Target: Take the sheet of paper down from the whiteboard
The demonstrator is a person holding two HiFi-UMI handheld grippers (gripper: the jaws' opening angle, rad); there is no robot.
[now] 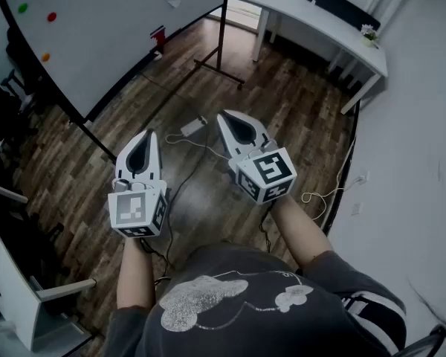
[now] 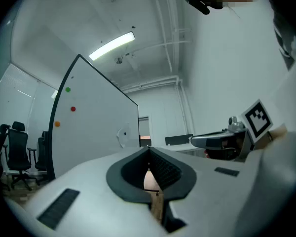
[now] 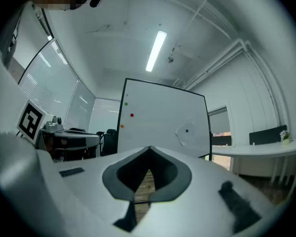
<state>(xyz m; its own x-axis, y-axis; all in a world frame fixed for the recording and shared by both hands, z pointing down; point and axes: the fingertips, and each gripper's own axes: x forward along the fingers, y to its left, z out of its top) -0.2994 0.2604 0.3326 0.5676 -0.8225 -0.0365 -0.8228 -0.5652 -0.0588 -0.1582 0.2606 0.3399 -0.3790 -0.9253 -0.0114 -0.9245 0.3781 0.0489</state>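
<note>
Standing well apart from the whiteboard (image 1: 97, 43), approach not yet done, the sheet of paper (image 3: 183, 135) hanging toward its far edge; left gripper (image 1: 150, 135) and right gripper (image 1: 225, 115) both pinched together, empty. Next, likely: close in, spread one gripper round a free corner.

The head view looked steeply down from above the person's shoulders onto the left gripper (image 1: 147, 136), the right gripper (image 1: 224, 116) and the dark wood-plank floor (image 1: 297, 110). Each gripper view rode low behind its own jaws, close to them, facing level across the room. All three shared the white, black-framed whiteboard (image 1: 111, 43), well off; each gripper view also caught the other gripper at its edge.
</note>
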